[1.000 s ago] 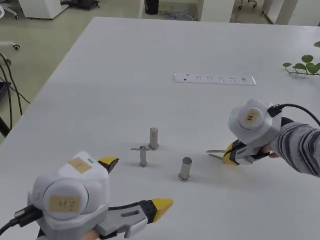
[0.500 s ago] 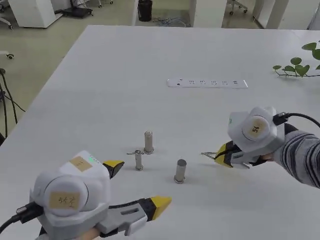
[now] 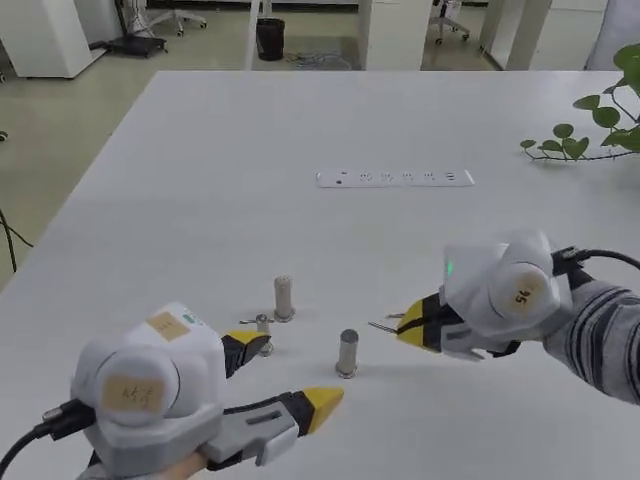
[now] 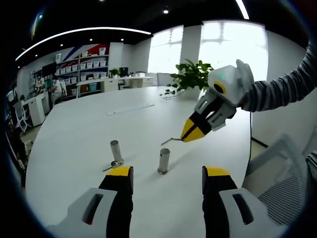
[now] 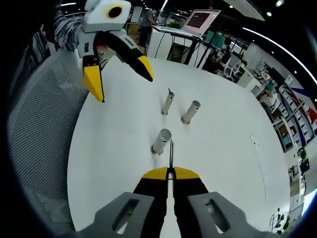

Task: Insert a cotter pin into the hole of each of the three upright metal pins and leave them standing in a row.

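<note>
The table (image 3: 200, 150) is smooth, matt white. The upright pins (image 3: 347, 352) are dull grey metal, and the cotter pin (image 3: 385, 324) is thin, bright wire. The left gripper (image 3: 285, 372) and right gripper (image 3: 403, 333) have smooth white plastic shells, tan paper labels and yellow-tipped black fingers (image 3: 322, 402). The sleeve (image 3: 600, 330) is striped knit cloth.

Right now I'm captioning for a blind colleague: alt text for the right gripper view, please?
The right gripper, shut on a cotter pin, points it at the nearest metal pin on a white table. Two more pins stand beyond, and the open left gripper hovers at upper left.
</note>
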A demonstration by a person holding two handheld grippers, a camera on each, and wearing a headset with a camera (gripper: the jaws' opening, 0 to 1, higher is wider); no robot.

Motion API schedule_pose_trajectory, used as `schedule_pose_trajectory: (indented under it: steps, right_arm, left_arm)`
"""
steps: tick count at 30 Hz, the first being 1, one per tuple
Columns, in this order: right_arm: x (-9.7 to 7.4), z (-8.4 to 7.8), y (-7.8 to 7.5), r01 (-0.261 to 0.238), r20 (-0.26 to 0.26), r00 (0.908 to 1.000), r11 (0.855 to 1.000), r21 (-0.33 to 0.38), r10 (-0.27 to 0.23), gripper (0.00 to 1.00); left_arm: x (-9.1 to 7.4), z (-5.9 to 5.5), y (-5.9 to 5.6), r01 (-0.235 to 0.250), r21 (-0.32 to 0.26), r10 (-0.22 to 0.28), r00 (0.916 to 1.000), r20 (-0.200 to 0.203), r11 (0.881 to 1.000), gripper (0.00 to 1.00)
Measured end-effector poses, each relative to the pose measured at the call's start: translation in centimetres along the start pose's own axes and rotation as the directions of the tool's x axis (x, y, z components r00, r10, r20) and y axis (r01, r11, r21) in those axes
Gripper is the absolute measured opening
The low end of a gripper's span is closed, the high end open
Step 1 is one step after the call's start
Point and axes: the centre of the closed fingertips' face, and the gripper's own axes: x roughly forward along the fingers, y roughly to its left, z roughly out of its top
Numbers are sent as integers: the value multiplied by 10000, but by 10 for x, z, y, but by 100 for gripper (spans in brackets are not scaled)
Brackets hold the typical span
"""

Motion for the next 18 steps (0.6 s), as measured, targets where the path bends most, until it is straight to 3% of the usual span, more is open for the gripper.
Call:
schedule_pose_trajectory:
  steps: [3, 11, 18]
  right_arm:
    - [-3, 10, 8, -34, 84, 10000, 9975, -708, 40, 0]
    - [-6, 30, 27, -218, 384, 9989, 9889, -1467, 277, 0]
    - [-8, 43, 36, -169, 604, 9977, 9776, -2100, 302, 0]
  left_arm:
    - [3, 4, -2, 122, -154, -121, 9999, 83, 9998, 48]
    - [7, 9, -5, 443, -821, -428, 9989, 205, 9956, 43]
    - [10, 9, -12, 847, -1855, -794, 9962, 359, 9790, 34]
